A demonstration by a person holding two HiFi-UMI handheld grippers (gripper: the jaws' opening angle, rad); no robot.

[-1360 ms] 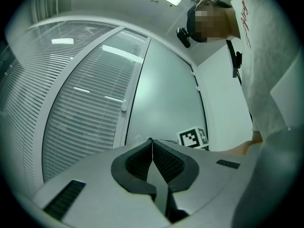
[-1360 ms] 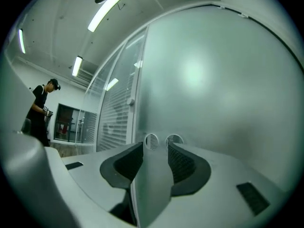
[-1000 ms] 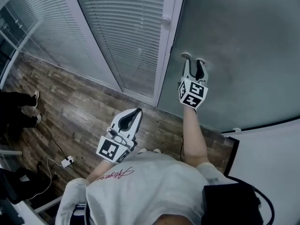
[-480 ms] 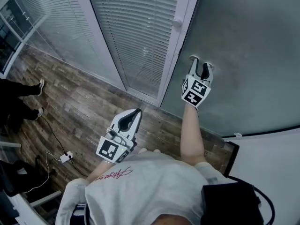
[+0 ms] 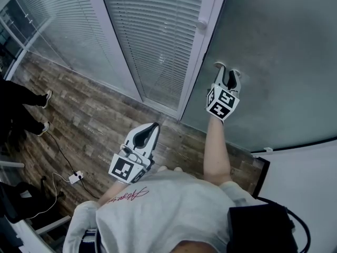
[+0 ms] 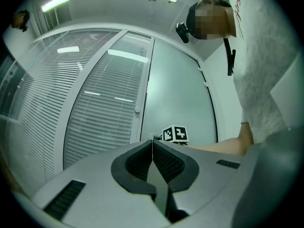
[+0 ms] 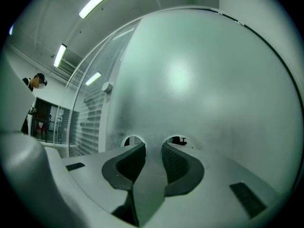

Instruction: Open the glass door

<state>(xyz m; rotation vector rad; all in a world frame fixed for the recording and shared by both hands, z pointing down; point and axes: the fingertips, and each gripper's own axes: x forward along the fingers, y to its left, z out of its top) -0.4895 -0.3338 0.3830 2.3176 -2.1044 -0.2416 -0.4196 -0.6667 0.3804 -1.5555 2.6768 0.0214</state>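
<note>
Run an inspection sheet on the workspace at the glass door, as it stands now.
Surface: wood-plank floor.
Job's things: frosted glass door, looks closed; round knob on the white strip at its edge.
Clutter: white plug block on the floor.
Grippers: right gripper has its tips at the door glass and seems to touch it. Its jaws are apart, have just been closing, and hold nothing. Left gripper hangs back over the floor, jaws together, empty.
Cables: thin black cable runs across the floor to the plug block.
Surroundings: slatted blinds behind glass panels; a bystander's legs at the left edge.
</note>
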